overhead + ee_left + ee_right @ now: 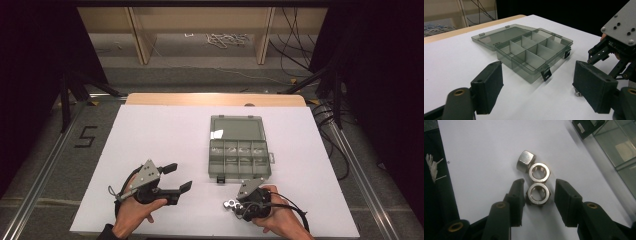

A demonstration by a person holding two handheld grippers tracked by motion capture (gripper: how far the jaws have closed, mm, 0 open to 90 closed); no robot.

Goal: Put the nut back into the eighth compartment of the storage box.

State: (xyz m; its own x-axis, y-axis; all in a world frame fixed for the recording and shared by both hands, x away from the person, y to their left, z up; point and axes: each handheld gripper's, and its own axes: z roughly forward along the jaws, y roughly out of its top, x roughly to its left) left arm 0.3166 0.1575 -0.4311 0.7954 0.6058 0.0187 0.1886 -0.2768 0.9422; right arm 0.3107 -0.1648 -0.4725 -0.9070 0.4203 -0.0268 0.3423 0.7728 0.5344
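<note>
Right gripper view looks straight down on the right hand-held gripper (539, 195), whose jaws stand spread on either side of the nearest nut (538, 193), the left jaw just about touching it and the right jaw a little apart, so nothing is pinched yet. That nut lies flat, hole up, dead between the jaws; a second flat nut (539, 172) touches its far side and a third nut (525, 161) rests on its side just beyond, the three running in a short row away from the jaws. A squeeze should catch the near nut alone, I judge, though its neighbour is close enough to be nudged. Farther off to the right lies the open compartment box (239, 159), its front latches facing the person. In the high view the left hand-held gripper (178, 177) rests spread and empty on the white counter (150, 130), well apart to the left, with bare room all round.
</note>
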